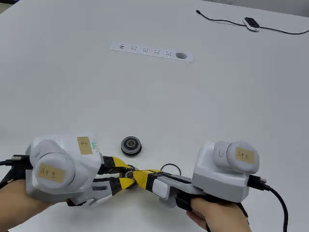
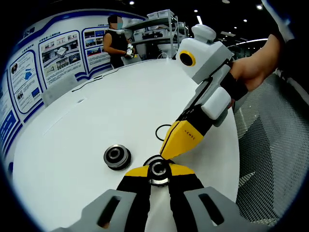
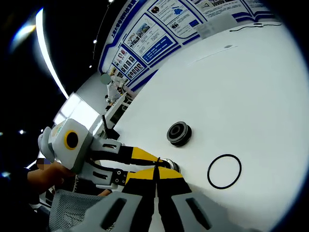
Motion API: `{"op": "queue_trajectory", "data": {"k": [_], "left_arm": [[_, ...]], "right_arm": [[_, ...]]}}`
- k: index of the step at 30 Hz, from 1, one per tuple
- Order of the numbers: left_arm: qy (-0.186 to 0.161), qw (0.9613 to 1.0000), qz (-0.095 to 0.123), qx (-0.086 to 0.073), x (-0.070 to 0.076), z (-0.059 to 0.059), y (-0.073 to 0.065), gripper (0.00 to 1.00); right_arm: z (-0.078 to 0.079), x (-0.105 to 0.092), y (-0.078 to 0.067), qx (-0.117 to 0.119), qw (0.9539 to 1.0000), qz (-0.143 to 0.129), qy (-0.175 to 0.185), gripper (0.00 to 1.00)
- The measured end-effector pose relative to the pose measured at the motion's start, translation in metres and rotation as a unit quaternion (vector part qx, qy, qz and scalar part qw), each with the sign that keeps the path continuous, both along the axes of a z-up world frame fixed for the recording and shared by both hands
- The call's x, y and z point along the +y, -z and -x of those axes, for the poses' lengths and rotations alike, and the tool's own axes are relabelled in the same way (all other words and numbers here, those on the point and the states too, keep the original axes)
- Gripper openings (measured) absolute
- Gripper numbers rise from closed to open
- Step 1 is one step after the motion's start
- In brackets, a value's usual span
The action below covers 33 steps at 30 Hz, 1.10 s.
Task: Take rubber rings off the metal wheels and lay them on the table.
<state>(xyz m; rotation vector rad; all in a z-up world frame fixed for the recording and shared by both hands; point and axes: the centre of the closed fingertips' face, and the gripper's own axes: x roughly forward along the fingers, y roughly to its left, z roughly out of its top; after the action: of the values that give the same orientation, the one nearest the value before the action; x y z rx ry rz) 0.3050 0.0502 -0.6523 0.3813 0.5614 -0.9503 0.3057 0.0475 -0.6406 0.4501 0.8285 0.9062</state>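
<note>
Left gripper (image 2: 158,175) jaws clamp the stiff, likely heavy wheel (image 2: 158,169); right gripper (image 3: 157,170) jaws pinch its thin, stretchy rubber ring (image 2: 147,161).

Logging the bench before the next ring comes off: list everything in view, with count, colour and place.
free wheel: 1, dark metal with a black ring, on the table beyond the grippers.
held wheel: 1, silver and black, between the left gripper's jaws.
loose rubber ring: 1, black, flat on the table.
power strip: 1, white, far middle of the table.
cable with controller: 1, black, far right.
table: 1, white.
left hand-held gripper: 1, yellow-black jaws, shut on the held wheel.
right hand-held gripper: 1, same colours, jaws together at that wheel's rim.
</note>
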Motion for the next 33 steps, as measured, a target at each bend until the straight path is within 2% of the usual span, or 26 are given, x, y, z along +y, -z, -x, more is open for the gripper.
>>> {"op": "queue_trajectory", "data": {"k": [5,10,12,16,20,27,31,33], "left_arm": [[0.004,1.0000,-0.006,-0.004,0.000,0.001,-0.002,0.15],[0.000,1.0000,0.001,-0.001,0.004,0.004,-0.005,0.17],[-0.003,1.0000,0.000,-0.002,0.007,0.005,-0.007,0.18],[-0.014,0.9999,0.005,-0.005,0.015,0.005,-0.013,0.26],[-0.027,0.9996,0.006,-0.010,0.021,0.004,-0.017,0.27],[-0.039,0.9990,0.017,-0.015,0.022,0.002,-0.024,0.33],[-0.040,0.9988,0.019,-0.019,0.021,0.002,-0.026,0.37],[-0.044,0.9986,0.024,-0.016,0.021,0.003,-0.026,0.39]], "right_arm": [[0.000,0.000,-0.001,0.004,1.0000,-0.005,0.003,0.02],[0.002,0.002,-0.002,0.011,0.9999,-0.012,0.002,0.02],[0.002,0.003,-0.004,0.013,0.9998,-0.017,0.002,0.02],[0.001,0.003,-0.010,0.015,0.9995,-0.028,0.008,0.02],[-0.004,-0.001,-0.016,0.017,0.9988,-0.041,0.023,0.02],[-0.018,-0.022,-0.019,0.024,0.9962,-0.049,0.068,0.02],[-0.022,-0.038,-0.014,0.029,0.9941,-0.041,0.096,0.02],[-0.024,-0.049,-0.010,0.030,0.9927,-0.034,0.112,0.02]]}}
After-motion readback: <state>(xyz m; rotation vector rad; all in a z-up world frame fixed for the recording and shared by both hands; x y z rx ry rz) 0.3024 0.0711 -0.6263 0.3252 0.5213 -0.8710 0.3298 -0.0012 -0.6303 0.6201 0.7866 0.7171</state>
